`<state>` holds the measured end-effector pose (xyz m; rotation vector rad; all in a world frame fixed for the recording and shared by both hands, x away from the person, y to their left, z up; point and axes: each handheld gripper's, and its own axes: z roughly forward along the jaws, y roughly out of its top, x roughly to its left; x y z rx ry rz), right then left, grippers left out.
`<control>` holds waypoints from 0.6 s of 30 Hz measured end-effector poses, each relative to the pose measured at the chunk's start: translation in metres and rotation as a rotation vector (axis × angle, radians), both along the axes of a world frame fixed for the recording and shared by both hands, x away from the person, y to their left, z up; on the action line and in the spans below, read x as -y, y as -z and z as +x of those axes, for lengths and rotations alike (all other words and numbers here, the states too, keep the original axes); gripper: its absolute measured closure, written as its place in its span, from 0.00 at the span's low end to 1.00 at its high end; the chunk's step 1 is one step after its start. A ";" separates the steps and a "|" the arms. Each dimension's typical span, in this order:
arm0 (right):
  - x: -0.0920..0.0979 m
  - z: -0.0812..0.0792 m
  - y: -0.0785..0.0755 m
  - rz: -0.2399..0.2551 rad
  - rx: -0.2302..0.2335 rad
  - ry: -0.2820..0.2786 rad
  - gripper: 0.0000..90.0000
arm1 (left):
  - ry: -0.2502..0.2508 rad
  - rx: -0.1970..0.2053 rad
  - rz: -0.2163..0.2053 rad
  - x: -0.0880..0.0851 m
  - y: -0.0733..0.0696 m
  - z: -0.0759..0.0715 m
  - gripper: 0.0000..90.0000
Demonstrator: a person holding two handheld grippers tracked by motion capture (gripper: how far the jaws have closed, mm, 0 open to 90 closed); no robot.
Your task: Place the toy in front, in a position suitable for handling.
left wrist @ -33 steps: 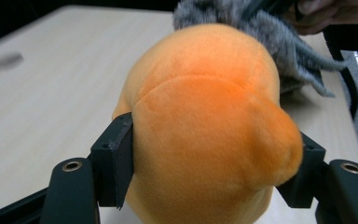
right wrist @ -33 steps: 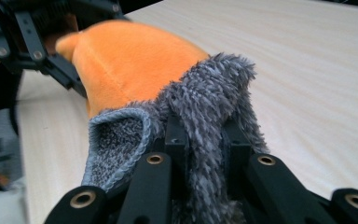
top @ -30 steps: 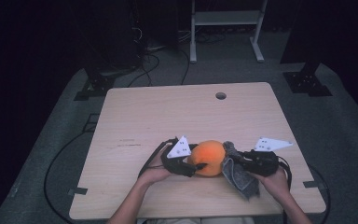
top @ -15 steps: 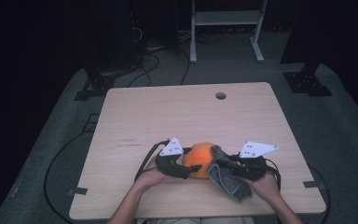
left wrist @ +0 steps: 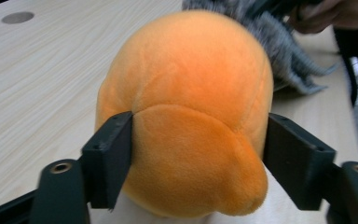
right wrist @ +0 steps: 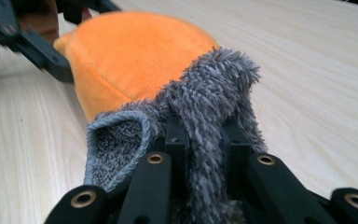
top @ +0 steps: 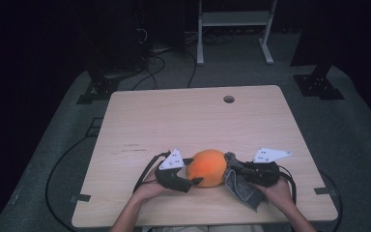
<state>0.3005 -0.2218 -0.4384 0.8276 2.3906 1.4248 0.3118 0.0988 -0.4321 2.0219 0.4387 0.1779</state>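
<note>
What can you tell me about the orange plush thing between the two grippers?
The orange plush toy is rounded, soft and short-piled, with a seam marking off a bulging lobe that faces the left gripper. It sits on the wooden table near the front edge. The left gripper's jaws, which have just been opening, flank it, the left-hand pad touching it. A grey fuzzy cloth, pinched by the right gripper, lies against its other side.

The right gripper has its jaws closed tight on a fold of grey cloth, which bunches up above the jaw tips and curls open to their left. Just beyond the tips, touching the cloth, sits an orange plush. Farther left, the other gripper reaches the plush, over the table.
</note>
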 end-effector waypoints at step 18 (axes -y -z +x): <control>0.007 -0.004 -0.004 -0.020 0.032 0.044 0.85 | -0.023 0.181 0.075 0.027 -0.009 0.013 0.35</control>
